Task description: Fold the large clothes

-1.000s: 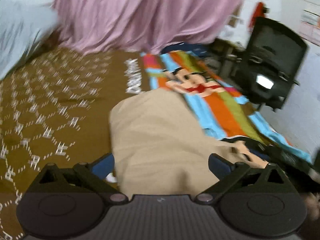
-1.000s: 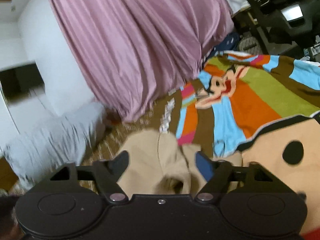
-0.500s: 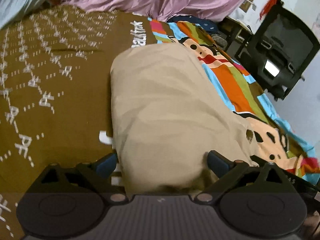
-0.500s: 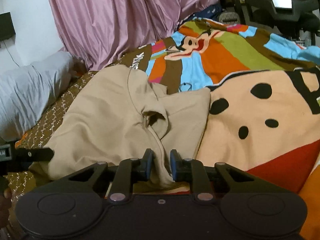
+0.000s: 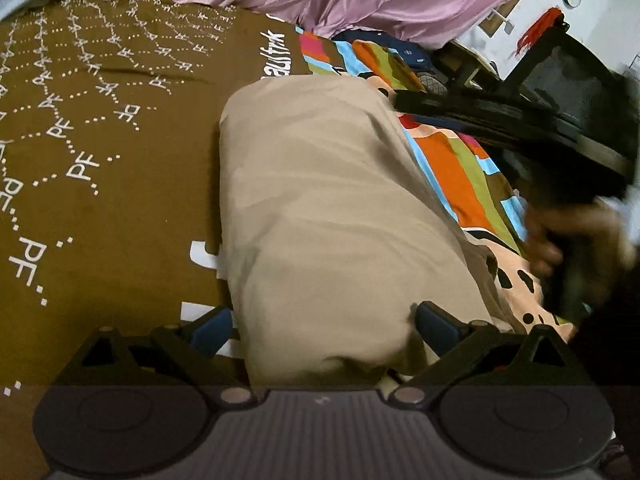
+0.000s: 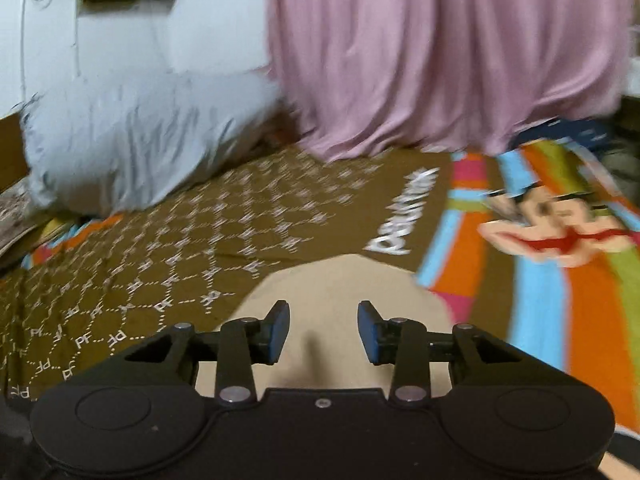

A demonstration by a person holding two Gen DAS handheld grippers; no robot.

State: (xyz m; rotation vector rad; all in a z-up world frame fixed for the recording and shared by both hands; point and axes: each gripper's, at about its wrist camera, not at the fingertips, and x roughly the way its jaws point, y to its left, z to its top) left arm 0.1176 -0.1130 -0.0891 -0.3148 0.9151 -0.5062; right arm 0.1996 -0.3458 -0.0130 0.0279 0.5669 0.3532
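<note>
Garment: a tan garment [image 5: 328, 208] lies folded into a long band on the bed, running from 6 o'clock up towards 12 in the left wrist view; in the right wrist view only its near end shows, at 6 o'clock.
Bedding: a brown sheet [image 5: 104, 152] with a white dotted pattern lies at 9 o'clock of the garment, and a striped blanket [image 5: 452, 176] with cartoon print at 3 o'clock; the garment lies across both.
Left gripper [image 5: 324, 322]: jaws wide apart, one blue pad on each side of the garment's near end; the cloth bulges between them, and whether the pads press on it I cannot tell.
Right gripper [image 6: 323, 330]: jaws apart, having just been opening; nothing is clamped, the garment's surface lying below and behind the gap.
Hand [image 5: 576, 240]: blurred at 3 o'clock in the left wrist view, gripping a dark handle.
Surroundings: pink curtain [image 6: 440, 48] at 12 o'clock, grey pillow [image 6: 132, 140] at 10 o'clock, black chair [image 5: 560, 92] at 2 o'clock in the left wrist view.
</note>
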